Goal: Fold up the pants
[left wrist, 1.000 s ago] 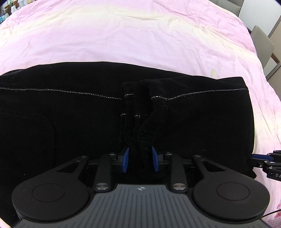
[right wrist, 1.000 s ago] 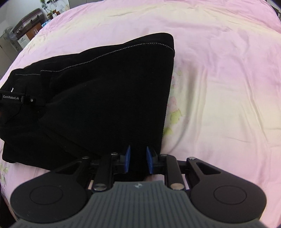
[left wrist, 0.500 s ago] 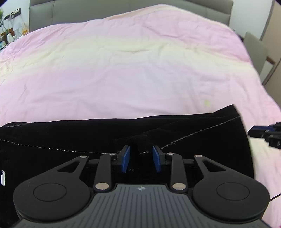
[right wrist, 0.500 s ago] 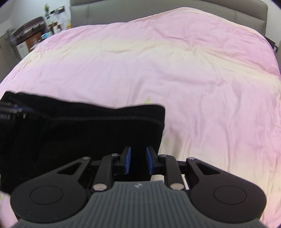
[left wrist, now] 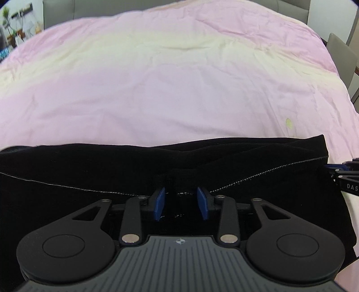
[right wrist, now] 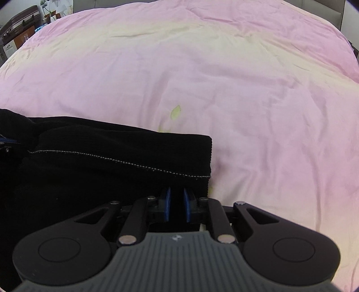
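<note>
The black pants with a pale stitched seam hang as a wide band across the lower part of the left wrist view. My left gripper is shut on a bunched fold of the fabric. In the right wrist view the pants fill the lower left, and my right gripper is shut on their right edge. The right gripper's blue tips show at the pants' right corner in the left wrist view. The lower part of the pants is hidden behind the grippers.
A pink and pale yellow bedspread covers the bed beyond the pants, also in the right wrist view. A grey headboard is at the back, a chair at the right, shelves and a suitcase at the left.
Both grippers have lifted the held edge of the pants and carried it forward over the rest. Much less black fabric and much more bedspread shows ahead than a second ago.
</note>
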A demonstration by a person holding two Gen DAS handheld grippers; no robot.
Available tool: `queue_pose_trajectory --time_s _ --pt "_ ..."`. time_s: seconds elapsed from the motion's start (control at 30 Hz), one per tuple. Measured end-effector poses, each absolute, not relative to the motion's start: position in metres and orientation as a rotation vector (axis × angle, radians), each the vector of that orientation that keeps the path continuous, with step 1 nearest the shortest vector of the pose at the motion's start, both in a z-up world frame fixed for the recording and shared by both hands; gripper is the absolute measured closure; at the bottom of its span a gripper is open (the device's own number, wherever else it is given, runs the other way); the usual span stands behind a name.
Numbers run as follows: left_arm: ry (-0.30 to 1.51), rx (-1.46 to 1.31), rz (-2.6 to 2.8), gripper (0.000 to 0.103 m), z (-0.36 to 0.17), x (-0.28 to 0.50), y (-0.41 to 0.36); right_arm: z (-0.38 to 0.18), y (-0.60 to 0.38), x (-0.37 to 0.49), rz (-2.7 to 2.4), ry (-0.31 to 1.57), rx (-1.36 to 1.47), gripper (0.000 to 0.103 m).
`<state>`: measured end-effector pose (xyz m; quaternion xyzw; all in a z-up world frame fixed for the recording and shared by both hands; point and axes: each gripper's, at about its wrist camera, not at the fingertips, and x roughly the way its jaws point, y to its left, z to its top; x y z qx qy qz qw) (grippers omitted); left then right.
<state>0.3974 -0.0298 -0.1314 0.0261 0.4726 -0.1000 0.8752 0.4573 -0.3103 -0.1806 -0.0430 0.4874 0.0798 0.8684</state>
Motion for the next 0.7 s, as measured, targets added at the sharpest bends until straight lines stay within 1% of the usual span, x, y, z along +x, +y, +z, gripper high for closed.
queue_pose_trajectory --time_s 0.03,0.07,0.1,0.13,0.3,0.37,0.5,0.67,0.7 --pt "0.974 0.071 -0.214 0.058 -0.125 0.391 -0.029 -0.177 -0.309 0.454 0.171 1.006 -0.116 0.093" --pt "0.965 0.083 -0.228 0.058 -0.119 0.384 -0.027 -0.174 -0.306 0.451 0.178 0.993 -0.147 0.089" --pt "0.956 0.091 -0.239 0.058 -0.112 0.377 -0.023 -0.168 -0.302 0.444 0.196 0.983 -0.183 0.082" --pt "0.947 0.098 -0.242 0.058 -0.105 0.369 -0.018 -0.161 -0.298 0.438 0.217 0.975 -0.203 0.08" --pt "0.944 0.115 -0.232 0.056 -0.07 0.34 0.027 -0.129 -0.267 0.41 0.389 0.949 -0.285 0.079" --pt "0.952 0.107 -0.207 0.052 -0.058 0.331 0.055 -0.119 -0.25 0.398 0.455 0.95 -0.328 0.079" --pt "0.976 0.078 -0.127 0.05 -0.042 0.317 0.117 -0.108 -0.213 0.385 0.578 0.939 -0.404 0.079" --pt "1.014 0.025 -0.023 0.038 -0.037 0.302 0.193 -0.096 -0.166 0.377 0.698 0.922 -0.479 0.079" --pt "1.025 0.003 -0.007 0.037 -0.038 0.301 0.208 -0.095 -0.158 0.377 0.712 0.92 -0.493 0.079"
